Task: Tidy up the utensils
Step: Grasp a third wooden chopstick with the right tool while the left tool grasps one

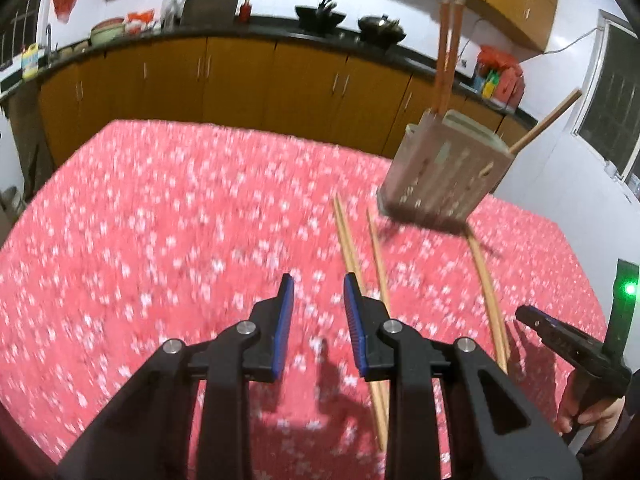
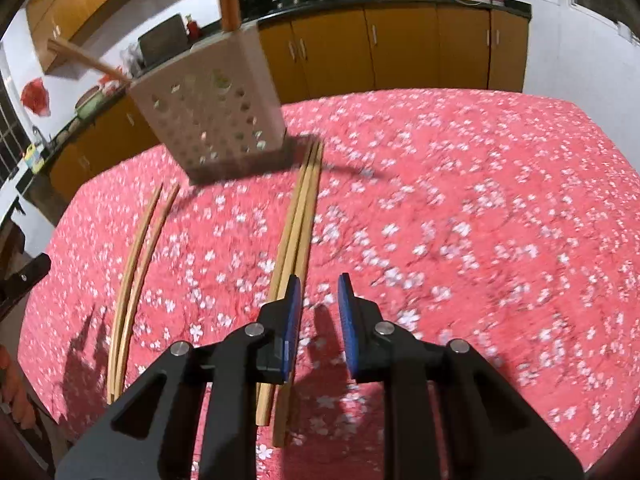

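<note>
Two grippers are in my hands, both tilted down over the table. My left gripper [image 1: 318, 288] has its blue pads a small gap apart with only cloth showing between them, holding nothing. Its right finger [image 1: 358, 320] lies across the view of a pair of chopsticks [image 1: 370, 256] stretched on the cloth just to the right, but I cannot tell whether it touches them. My right gripper [image 2: 319, 290] is likewise narrowly parted and empty; its left finger [image 2: 290, 320] overlaps the near half of a bundle of chopsticks [image 2: 302, 208] that runs from the near edge away toward the holder. Farther left in the right wrist view, the pair of chopsticks [image 2: 138, 256] lies well apart from the bundle. At the far end stands the perforated utensil holder [image 2: 212, 112], pale, with two reddish chopsticks [image 1: 448, 56] upright in it and another leaning out over its rim. Everything sits on a red floral tablecloth [image 1: 160, 220]. Beyond the table runs a dark counter over orange cabinets [image 1: 240, 80], with woks and bottles on top.
</note>
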`<state>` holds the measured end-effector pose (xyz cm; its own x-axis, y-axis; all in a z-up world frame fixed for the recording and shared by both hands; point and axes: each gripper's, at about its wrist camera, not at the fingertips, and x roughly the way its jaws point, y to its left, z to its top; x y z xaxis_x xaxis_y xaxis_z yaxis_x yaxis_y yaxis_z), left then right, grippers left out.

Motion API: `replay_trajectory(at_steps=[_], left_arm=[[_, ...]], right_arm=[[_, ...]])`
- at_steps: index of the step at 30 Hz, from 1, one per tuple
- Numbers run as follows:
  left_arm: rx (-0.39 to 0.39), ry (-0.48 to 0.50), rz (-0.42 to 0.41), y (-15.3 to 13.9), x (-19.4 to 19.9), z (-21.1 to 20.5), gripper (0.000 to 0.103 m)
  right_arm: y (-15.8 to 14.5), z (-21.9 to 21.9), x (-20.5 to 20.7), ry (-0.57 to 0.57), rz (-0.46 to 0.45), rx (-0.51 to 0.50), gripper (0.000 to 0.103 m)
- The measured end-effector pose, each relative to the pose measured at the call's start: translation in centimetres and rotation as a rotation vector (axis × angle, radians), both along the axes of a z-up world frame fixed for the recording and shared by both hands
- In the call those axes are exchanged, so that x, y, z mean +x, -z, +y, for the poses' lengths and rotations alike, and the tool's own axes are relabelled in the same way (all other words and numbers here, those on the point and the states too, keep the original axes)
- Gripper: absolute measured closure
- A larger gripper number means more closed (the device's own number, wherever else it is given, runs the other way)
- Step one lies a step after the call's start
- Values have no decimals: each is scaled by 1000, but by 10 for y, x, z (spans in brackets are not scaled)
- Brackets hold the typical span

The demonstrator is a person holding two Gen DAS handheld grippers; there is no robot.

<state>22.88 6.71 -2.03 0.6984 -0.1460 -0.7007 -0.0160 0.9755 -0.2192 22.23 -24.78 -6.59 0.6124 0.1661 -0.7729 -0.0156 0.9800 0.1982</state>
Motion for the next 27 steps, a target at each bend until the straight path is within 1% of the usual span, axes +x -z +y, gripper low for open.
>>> replay_trajectory(at_steps=[3,9,13,16,17,20,23,27], left_arm=[[-2,8,29,14,-3,-1,76],[-7,25,54,22,1,-7,76],[-23,43,71,27,5,-12,76],[-43,60,83,31,7,-16,76],[-48,68,88,32,8,-18,76],[-54,96,103,38,11,-25,77],[-54,119,113,42,12,-32,77],[-26,135,132,50,14,-41,83]], right_arm=[[7,8,0,-17,18,-15,83],[14,14,-2,-34,35,-43,84],[13,17,0,-34,22,-110,95],[14,7,3,21,17,-125,95],[13,1,3,55,17,-129,95],[14,-15,5,121,20,-118,95],[15,-21,6,127,21,-112,96],[14,-21,4,119,12,-127,95]])
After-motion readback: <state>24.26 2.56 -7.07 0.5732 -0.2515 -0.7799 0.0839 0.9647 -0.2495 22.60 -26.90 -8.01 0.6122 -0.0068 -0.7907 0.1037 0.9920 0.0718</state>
